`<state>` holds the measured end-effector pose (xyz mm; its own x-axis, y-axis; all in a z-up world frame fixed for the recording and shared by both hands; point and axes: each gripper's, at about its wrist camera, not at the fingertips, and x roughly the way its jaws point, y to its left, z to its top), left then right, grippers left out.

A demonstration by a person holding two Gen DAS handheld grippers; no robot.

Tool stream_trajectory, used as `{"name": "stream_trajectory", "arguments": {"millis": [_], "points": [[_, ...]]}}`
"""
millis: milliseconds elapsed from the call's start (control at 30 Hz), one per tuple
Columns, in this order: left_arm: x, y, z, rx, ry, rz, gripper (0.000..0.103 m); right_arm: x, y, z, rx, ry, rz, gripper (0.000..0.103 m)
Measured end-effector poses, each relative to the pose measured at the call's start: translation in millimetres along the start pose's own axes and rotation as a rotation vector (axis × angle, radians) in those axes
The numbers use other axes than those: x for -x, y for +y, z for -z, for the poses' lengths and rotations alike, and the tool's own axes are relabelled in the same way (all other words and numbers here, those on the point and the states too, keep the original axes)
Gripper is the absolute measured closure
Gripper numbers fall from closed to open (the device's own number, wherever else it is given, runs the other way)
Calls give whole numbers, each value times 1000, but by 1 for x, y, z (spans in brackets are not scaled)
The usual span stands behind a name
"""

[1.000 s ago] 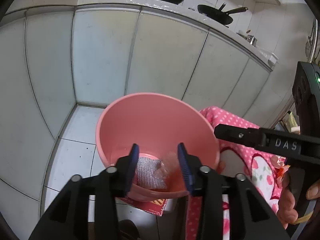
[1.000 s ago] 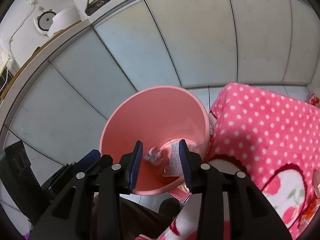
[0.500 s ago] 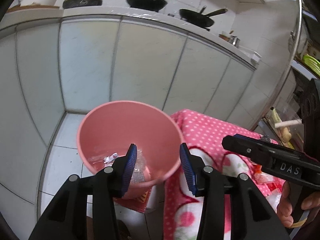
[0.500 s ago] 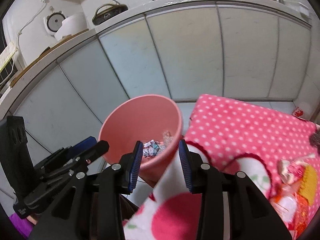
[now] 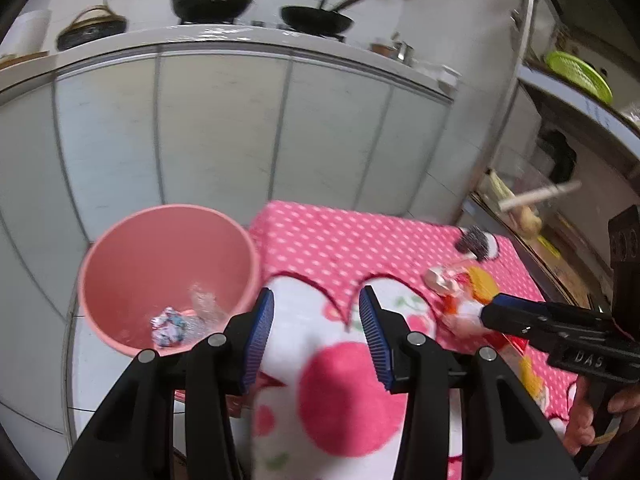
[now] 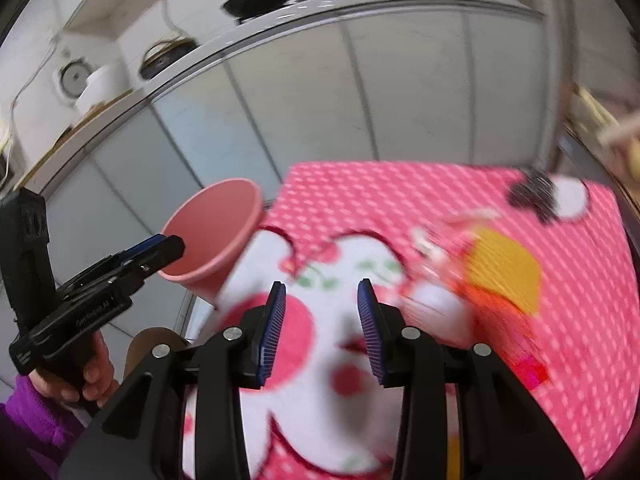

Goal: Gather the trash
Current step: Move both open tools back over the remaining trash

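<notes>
The white cupboard doors [image 5: 224, 128] stand far ahead of both sets of jaws. Below the jaws lies the desk, covered with a pink dotted cloth [image 5: 344, 248] that has big white and red shapes on it.

The pink bucket [image 5: 132, 264] stands on the floor, to the left of the left gripper [image 5: 316, 336] and touching the cloth's edge. In the bucket lie a crumpled paper ball [image 5: 168, 326] and some clear plastic [image 5: 206, 306].

The left gripper has its jaws apart, with nothing between them but the cloth below. The right gripper [image 6: 322, 330] also has its jaws apart and holds nothing. A hand [image 6: 76, 380] in a purple sleeve [image 6: 32, 416] holds the left gripper's handle.

To the right of both sets of jaws, a pile of wrappers [image 5: 460, 288] in white, orange and yellow lies on the cloth. It is blurred. Farther ahead and right sits a small dark scrap [image 5: 474, 242] beside a white spot.
</notes>
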<state>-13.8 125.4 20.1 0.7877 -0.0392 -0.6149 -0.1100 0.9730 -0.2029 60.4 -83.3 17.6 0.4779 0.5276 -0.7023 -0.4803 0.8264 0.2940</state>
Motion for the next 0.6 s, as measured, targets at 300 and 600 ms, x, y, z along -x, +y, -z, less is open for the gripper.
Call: {"name": "stream_trajectory", "arguments": {"millis": [300, 600], "points": [[-19, -53, 17, -96, 78, 99, 54, 51, -89, 38, -167, -48, 161, 65], [-48, -99, 26, -168, 155, 183, 54, 59, -124, 56, -243, -52, 192, 65]]}}
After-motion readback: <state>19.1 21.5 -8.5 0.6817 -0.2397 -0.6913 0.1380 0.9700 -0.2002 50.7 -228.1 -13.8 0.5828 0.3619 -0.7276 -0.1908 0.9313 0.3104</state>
